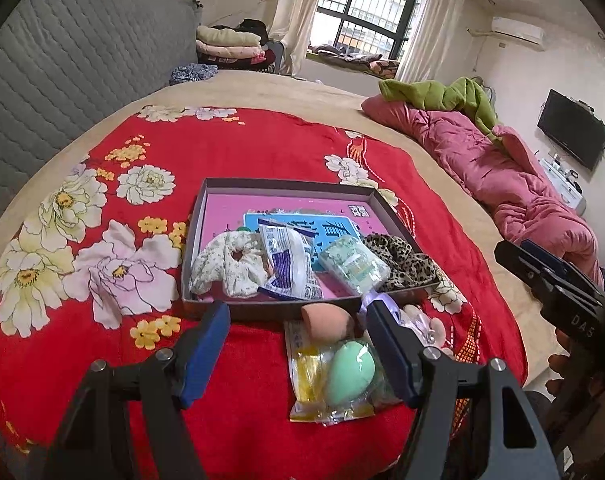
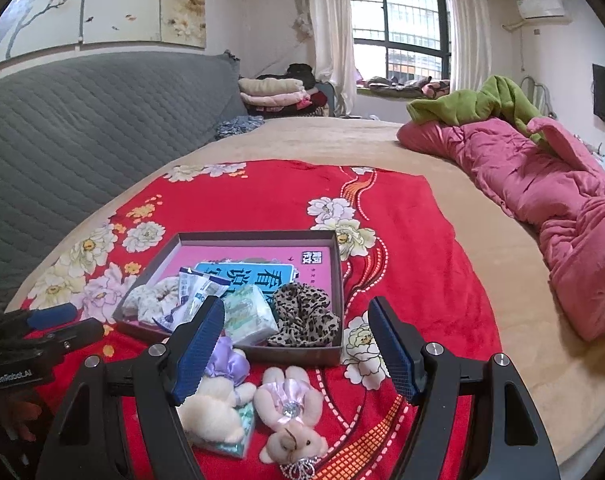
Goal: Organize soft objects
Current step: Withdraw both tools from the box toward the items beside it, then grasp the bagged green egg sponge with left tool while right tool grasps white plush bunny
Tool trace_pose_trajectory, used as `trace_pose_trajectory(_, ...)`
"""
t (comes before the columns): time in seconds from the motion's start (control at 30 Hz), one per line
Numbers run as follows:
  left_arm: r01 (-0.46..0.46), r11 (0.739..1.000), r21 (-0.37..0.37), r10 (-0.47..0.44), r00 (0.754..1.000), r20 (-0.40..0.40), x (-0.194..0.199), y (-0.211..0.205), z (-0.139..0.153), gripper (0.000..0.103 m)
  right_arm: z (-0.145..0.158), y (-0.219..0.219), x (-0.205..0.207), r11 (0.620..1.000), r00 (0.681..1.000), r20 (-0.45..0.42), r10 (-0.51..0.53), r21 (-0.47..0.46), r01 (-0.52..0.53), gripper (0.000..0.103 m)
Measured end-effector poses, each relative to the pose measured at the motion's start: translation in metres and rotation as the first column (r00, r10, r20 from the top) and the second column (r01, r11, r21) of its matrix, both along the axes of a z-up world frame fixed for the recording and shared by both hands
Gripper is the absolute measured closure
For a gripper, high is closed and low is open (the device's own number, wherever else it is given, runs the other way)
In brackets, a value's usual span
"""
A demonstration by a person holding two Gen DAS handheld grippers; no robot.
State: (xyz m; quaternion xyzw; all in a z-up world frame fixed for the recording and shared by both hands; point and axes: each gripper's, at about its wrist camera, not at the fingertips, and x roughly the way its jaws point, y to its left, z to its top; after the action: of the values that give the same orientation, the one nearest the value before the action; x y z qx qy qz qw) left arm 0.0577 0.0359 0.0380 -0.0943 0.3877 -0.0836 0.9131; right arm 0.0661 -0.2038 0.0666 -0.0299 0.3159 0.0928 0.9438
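Note:
A shallow brown box (image 1: 278, 185) (image 2: 336, 276) on the red floral blanket holds a white floral scrunchie (image 1: 228, 266) (image 2: 154, 300), a printed packet (image 1: 288, 262), a green tissue pack (image 1: 352, 266) (image 2: 248, 312) and a leopard scrunchie (image 1: 402, 260) (image 2: 302, 316). In front of the box lie a pink sponge (image 1: 324, 320), a green egg sponge (image 1: 348, 374) in a clear bag, and two small plush bears (image 2: 290, 416) (image 2: 214, 404). My left gripper (image 1: 298, 354) hovers open above the sponges. My right gripper (image 2: 298, 352) hangs open over the bears, empty.
A rumpled pink quilt (image 2: 542, 208) with a green cloth (image 2: 482, 100) lies along the bed's right side. A grey padded headboard (image 1: 62, 80) runs along the left. Folded clothes (image 2: 278, 94) are stacked at the far end near the window.

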Motion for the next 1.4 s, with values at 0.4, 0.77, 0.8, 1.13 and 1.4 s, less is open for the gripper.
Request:
trace_pose_trajectory(0.4, 0.04, 0.999, 0.028, -0.039, 0.999, -0.034, -0.011, -0.013, -0.005, 0.033, -0.002, 0.001, -0.02, 0.999, 0.999, -0.001, 0.035, -0.002, -0.035, 0.028)
trace_pose_trajectory(0.77, 0.061, 0.998, 0.025, -0.06, 0.997, -0.058, -0.019, -0.019, -0.009, 0.033, -0.013, 0.012, -0.039, 0.996, 0.996, -0.012, 0.086, -0.031, -0.087, 0.028)
trace_pose_trajectory(0.8, 0.065, 0.998, 0.023, -0.063, 0.996, -0.06, -0.02, -0.019, -0.009, 0.033, -0.014, 0.014, -0.041, 0.995, 0.996, -0.012, 0.092, -0.035, -0.092, 0.028)
trace_pose_trajectory(1.13, 0.099, 0.994, 0.038, -0.095, 0.991, -0.089, -0.029, -0.027, -0.016, 0.033, -0.026, 0.023, -0.056, 0.988, 0.99, -0.036, 0.134, -0.07, -0.137, 0.028)
trace_pose_trajectory(1.4, 0.118, 0.992, 0.039, -0.112, 0.986, -0.121, -0.031, -0.029, -0.024, 0.033, -0.037, 0.029, -0.068, 0.98, 0.983, -0.062, 0.171, -0.087, -0.176, 0.027)
